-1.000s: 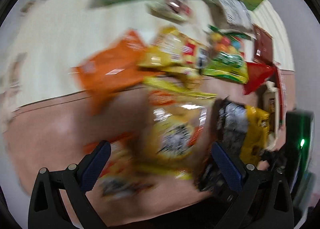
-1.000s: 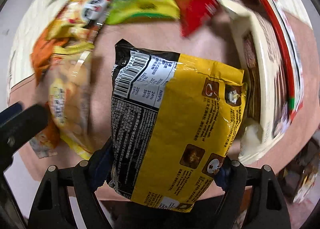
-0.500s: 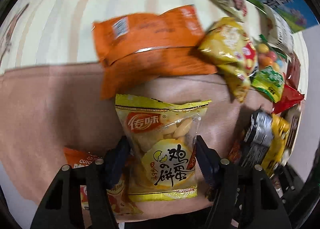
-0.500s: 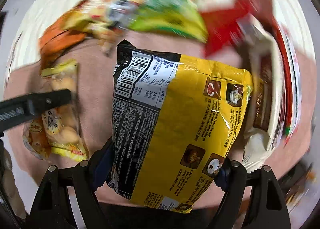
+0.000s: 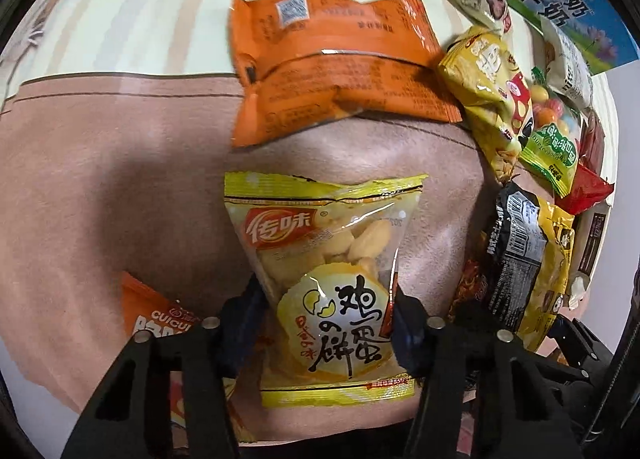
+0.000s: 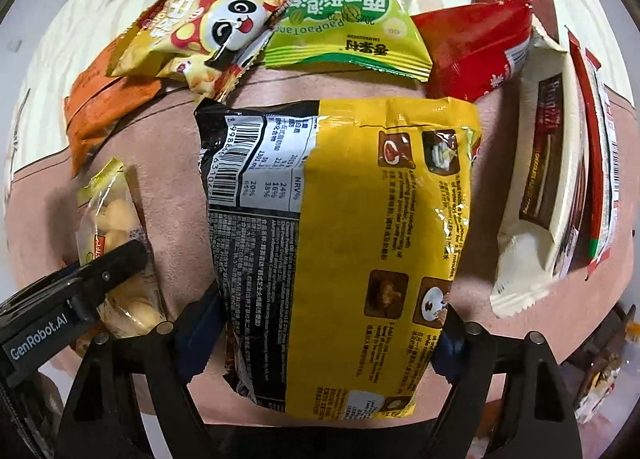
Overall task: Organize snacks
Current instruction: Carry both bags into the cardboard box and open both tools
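Two hand-held grippers: the left hand-held gripper was closing on one egg-biscuit bag, the right hand-held gripper clamped one yellow noodle packet. Both hung over the pinkish-brown surface, near a striped cloth.

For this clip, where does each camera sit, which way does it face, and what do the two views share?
Left wrist: sits on the left gripper, looking down on the egg biscuit bag between its closing jaws, over the pink cloth; only its own fingers show.
Right wrist: sits on the right gripper, looking down at the yellow noodle pack it grips; its own fingers and the left gripper's finger show.
Shared: biscuit bag, noodle pack, orange bag, panda bag.
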The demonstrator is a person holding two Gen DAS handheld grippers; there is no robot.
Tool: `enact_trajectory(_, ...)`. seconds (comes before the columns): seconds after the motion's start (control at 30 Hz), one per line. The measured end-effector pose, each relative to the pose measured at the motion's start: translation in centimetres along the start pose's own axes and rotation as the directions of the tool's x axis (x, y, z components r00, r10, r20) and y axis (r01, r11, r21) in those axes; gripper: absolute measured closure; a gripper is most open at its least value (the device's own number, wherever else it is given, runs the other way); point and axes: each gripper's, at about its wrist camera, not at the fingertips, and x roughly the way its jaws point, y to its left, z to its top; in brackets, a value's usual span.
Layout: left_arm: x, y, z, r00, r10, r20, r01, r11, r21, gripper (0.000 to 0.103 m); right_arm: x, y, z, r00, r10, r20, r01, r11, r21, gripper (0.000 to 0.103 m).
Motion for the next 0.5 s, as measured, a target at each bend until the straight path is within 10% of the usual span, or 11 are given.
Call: enact_trajectory(0.5,-13.9,-3.8,-0.7,0.982,-0.058,0.181,0.053,0.998,0.032,0.059,-10.3,-6.5,1.5,0.965,0.241,0.108,-0.228,0.966,-0.118,0.016)
